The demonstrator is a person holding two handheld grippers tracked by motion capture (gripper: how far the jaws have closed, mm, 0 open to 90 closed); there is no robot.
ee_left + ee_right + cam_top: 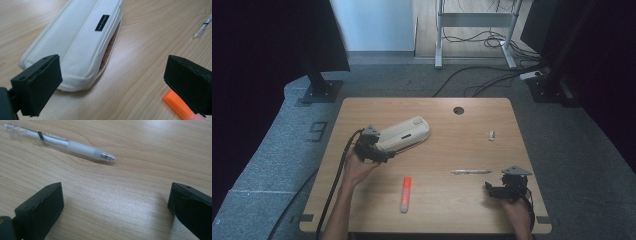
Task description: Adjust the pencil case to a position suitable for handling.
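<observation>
Basically nothing packed yet: left gripper [384, 154] jaws open at the pencil case [404, 134], right gripper [488, 189] jaws open near pen [470, 171], highlighter [405, 194] below the case untouched.

The white pencil case [75, 42], in the upper middle of the left gripper view, carries a small black label [102, 22] with pale lettering, too small and blurred to read. On the grey floor, at the left of the high view, a dark mark [318, 131] looks like a 9.
</observation>
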